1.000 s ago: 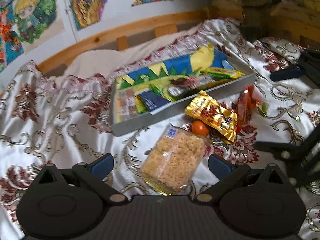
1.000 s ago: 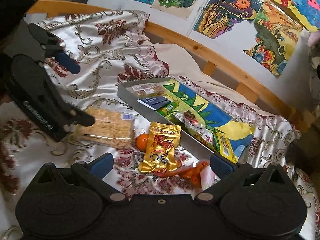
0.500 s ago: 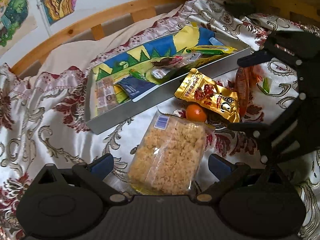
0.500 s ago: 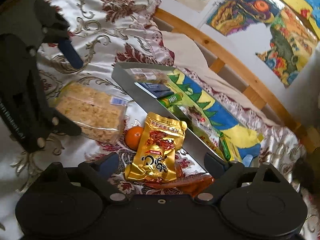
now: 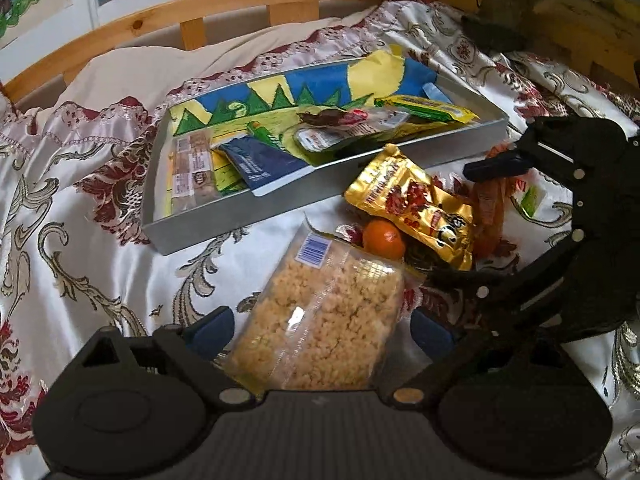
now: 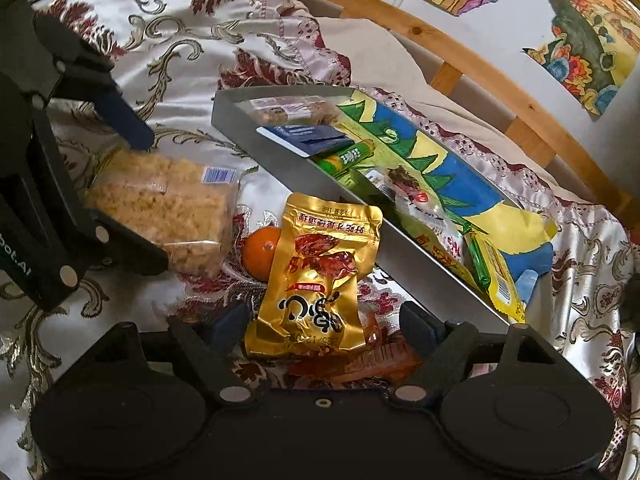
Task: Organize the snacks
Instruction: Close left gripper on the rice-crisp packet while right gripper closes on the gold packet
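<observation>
A clear pack of puffed rice crisps [image 5: 328, 312] lies on the bedspread between the blue pads of my left gripper [image 5: 322, 332], whose jaws are closing; the pads stand just off its sides. My right gripper [image 6: 326, 326] is also closing, astride the lower end of a golden pouch [image 6: 320, 272], with its pads clear of it. An orange packet [image 6: 360, 360] lies under that pouch, and a mandarin [image 6: 262, 252] sits beside it. Behind them stands a grey tray [image 5: 240, 216] lined with a coloured drawing and holding several snacks. Each gripper shows in the other's view: right gripper [image 5: 474, 220], left gripper [image 6: 132, 188].
Everything lies on a white satin bedspread [image 5: 80, 240] with red and gold patterns. A wooden bed rail [image 5: 240, 4] and wall drawings [image 6: 580, 12] are behind the tray. A small white and green packet [image 5: 530, 200] lies right of the orange packet.
Both grippers have come down and forward onto the snacks. The left now straddles the rice crisps, the right the golden pouch, and both pairs of jaws have narrowed.
</observation>
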Demonstrator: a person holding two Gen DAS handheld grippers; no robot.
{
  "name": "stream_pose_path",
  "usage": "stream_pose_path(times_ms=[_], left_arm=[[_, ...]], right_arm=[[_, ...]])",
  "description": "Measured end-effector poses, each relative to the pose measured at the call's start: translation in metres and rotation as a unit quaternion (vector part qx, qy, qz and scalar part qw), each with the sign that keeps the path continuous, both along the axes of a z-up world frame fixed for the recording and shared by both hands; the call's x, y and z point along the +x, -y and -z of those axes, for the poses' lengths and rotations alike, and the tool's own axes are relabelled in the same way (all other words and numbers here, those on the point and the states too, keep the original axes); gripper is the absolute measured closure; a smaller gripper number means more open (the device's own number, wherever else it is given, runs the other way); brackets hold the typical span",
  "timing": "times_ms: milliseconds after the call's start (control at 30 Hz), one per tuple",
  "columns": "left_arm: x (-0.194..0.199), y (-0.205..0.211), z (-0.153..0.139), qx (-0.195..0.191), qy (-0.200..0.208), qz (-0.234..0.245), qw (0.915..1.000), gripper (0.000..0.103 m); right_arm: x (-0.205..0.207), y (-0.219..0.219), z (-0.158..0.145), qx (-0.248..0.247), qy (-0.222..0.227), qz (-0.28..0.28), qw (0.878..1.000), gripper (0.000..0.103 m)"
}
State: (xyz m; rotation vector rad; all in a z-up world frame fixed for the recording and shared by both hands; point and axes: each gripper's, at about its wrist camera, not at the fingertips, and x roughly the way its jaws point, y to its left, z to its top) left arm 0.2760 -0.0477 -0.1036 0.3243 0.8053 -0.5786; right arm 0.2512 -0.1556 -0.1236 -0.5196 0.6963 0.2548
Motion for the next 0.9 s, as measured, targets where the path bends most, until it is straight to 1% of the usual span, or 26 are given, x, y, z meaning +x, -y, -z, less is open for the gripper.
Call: stream_pose_path(times_ms=[100,167,200,367,467,600,633,667,700,767,900], left_arm=[[-0.004,0.006,0.002,0.018,0.002,0.013,0.9997,0.01],[-0.006,0.008,0.004,0.023,0.0,0.024,0.9995,0.015],[-0.006,0.009,0.004,0.025,-0.002,0.027,0.9993,0.015],[-0.006,0.009,0.002,0.025,-0.015,0.021,0.9994,0.018],[-0.002,0.008,0.0,0.017,-0.031,0.008,0.9994,0.019],[0.01,-0.001,-0.005,-0.027,-0.079,-0.032,0.996,0.02],[0.011,-0.003,-0.005,-0.036,-0.087,-0.04,0.9948,0.02],[0.013,-0.006,-0.006,-0.043,-0.093,-0.047,0.9936,0.02],[0.014,-0.007,-0.006,-0.047,-0.098,-0.051,0.9927,0.02],[0.015,-0.008,-0.005,-0.048,-0.101,-0.052,0.9924,0.02],[0.015,-0.005,-0.001,-0.036,-0.102,-0.047,0.993,0.017]], right_arm=[[0.0,0.001,0.001,0.003,-0.007,-0.002,1.0,0.026],[0.001,0.002,0.002,0.013,-0.019,-0.003,1.0,0.034],[0.002,0.002,0.002,0.02,-0.025,-0.002,0.999,0.036],[0.005,0.007,-0.001,0.052,-0.035,0.013,0.998,0.037],[0.005,0.008,-0.001,0.059,-0.035,0.019,0.997,0.038],[0.004,0.008,-0.002,0.062,-0.032,0.024,0.997,0.04],[0.004,0.007,-0.002,0.062,-0.032,0.024,0.997,0.04],[0.004,0.007,-0.003,0.061,-0.031,0.025,0.997,0.044],[0.004,0.007,-0.003,0.058,-0.031,0.025,0.997,0.044],[0.003,0.006,-0.001,0.055,-0.031,0.024,0.998,0.043],[0.004,0.007,0.002,0.053,-0.029,0.02,0.998,0.042]])
